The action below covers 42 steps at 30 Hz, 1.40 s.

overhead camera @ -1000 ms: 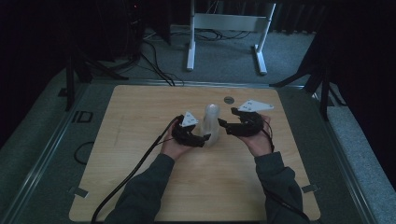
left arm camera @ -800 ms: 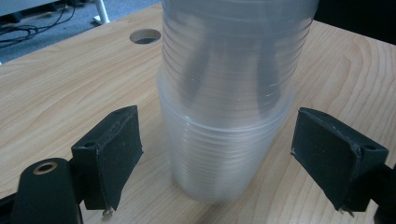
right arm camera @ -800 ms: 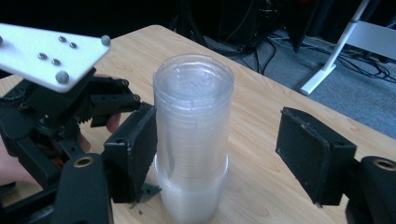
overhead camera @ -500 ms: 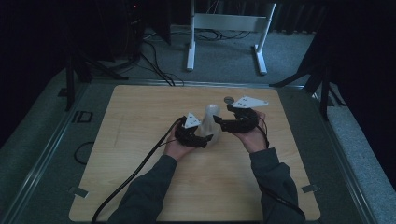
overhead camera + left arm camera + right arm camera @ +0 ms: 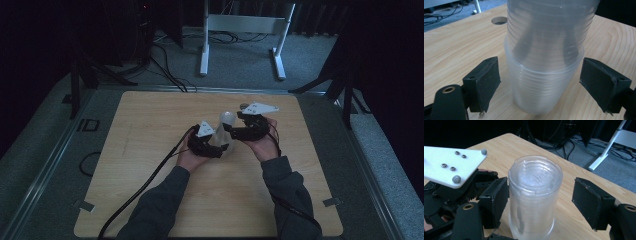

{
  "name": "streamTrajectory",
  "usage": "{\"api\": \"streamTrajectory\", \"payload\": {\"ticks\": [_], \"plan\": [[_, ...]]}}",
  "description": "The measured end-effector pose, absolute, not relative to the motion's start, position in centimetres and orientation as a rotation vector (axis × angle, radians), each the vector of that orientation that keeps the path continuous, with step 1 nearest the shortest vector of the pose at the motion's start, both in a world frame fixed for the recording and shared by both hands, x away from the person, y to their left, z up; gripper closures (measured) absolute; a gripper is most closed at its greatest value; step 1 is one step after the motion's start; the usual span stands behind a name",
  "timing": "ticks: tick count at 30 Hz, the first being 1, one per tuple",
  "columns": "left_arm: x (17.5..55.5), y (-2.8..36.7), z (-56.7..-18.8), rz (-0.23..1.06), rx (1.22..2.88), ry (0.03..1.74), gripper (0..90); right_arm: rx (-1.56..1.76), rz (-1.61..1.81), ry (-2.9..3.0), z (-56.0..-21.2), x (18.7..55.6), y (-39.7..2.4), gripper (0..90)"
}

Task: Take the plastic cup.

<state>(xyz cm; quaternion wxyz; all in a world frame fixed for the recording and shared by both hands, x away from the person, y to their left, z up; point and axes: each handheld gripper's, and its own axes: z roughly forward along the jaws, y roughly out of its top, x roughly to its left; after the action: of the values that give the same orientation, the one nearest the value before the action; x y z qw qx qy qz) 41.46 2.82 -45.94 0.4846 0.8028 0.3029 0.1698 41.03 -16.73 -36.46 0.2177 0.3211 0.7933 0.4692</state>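
A stack of clear plastic cups [image 5: 227, 119] stands upside down on the wooden table [image 5: 150, 130]. My left gripper [image 5: 219, 148] is at the stack's base. In the left gripper view the cups [image 5: 544, 62] stand between its pads [image 5: 487, 80] with a gap on each side, so it is open. My right gripper [image 5: 231, 132] reaches in from the right at the stack's upper part. In the right gripper view the cups [image 5: 535, 192] sit between its jaws; one pad [image 5: 495, 198] is close to the wall, the other [image 5: 590, 200] stands well apart. Its jaws have just been closing a little.
A round hole [image 5: 243, 105] lies in the tabletop just behind the cups. The left gripper's black cable [image 5: 145, 185] runs across the table to the front edge. A white metal stand [image 5: 240, 22] and floor cables lie beyond the far edge.
The right hand has moved left, bringing its jaws around the top of the cup stack. The left hand and the cups have stayed put.
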Motion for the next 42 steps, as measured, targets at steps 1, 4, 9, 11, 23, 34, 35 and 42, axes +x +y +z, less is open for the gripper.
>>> {"api": "streamTrajectory", "payload": {"ticks": [1, 4, 9, 11, 23, 34, 35, 42], "plan": [[41.5, 2.8, -45.9, 0.415, 1.955, 0.738, 16.5, 0.890, 1.299, 2.200, -36.5, 41.1, -16.7, 29.0], [41.5, 2.8, -46.0, 0.414, 1.953, 0.736, 16.6, 0.888, 1.303, 2.199, -36.6, 41.2, -16.5, 29.2], [41.5, 2.8, -46.0, 0.418, 1.948, 0.735, 16.6, 0.884, 1.299, 2.209, -36.8, 41.6, -15.7, 31.8], [41.5, 2.8, -46.0, 0.421, 1.945, 0.732, 16.6, 0.882, 1.295, 2.212, -36.9, 41.7, -15.5, 32.2], [41.5, 2.6, -46.1, 0.430, 1.933, 0.726, 17.0, 0.893, 1.306, 2.221, -37.1, 42.0, -15.0, 38.7], [41.5, 2.2, -46.2, 0.450, 1.934, 0.712, 20.7, 0.897, 1.322, 2.221, -37.0, 42.1, -15.1, 39.2], [41.4, 2.2, -46.2, 0.453, 1.934, 0.713, 20.8, 0.896, 1.322, 2.220, -37.0, 42.1, -15.1, 39.2], [41.4, 2.3, -46.1, 0.469, 1.934, 0.710, 21.5, 0.895, 1.326, 2.221, -36.8, 42.0, -15.1, 39.1]]}}
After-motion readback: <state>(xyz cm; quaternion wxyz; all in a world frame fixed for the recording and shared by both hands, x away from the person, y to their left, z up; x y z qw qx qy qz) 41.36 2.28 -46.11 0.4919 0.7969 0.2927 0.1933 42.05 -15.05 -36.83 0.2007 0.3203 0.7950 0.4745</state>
